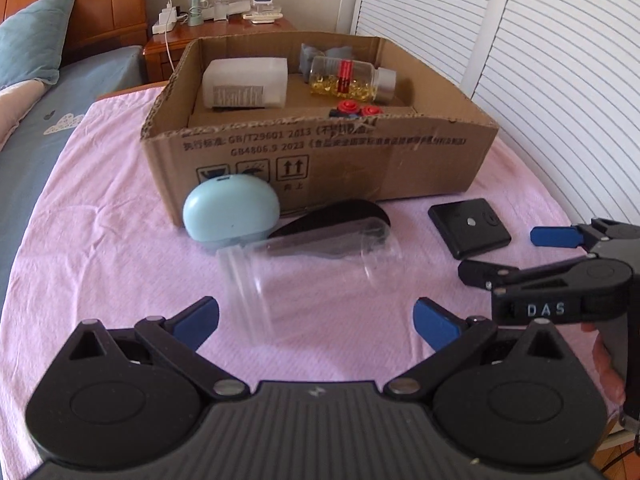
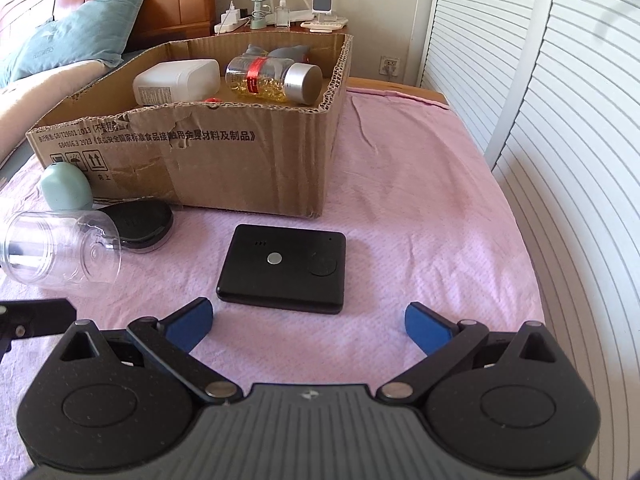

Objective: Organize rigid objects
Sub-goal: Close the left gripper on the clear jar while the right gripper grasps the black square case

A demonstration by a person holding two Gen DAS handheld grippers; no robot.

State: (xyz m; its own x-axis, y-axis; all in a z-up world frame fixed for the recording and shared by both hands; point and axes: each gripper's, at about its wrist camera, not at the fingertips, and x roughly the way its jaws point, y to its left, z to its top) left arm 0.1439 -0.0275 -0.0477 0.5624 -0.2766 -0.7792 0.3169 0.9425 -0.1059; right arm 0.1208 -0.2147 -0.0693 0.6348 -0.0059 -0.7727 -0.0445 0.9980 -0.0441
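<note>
Clear ribbed jar (image 1: pixel 308 276), flat matte-black device (image 2: pixel 284 268), corrugated box (image 1: pixel 360 160)

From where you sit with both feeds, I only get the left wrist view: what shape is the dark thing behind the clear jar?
Observer: In the right wrist view the dark thing is a flat black oval case, lying beside the clear jar.
Operator: Is the right gripper lined up with anything?
Observer: Yes. The right gripper is open, with the black square device lying just ahead of its fingertips.
Operator: Does that device have markings I can't make out?
Observer: Its top shows a small silver disc, a round button outline and three tiny slots.
Operator: Anything beyond the cardboard box on the far right?
Observer: A wall socket beside the louvred door.
</note>
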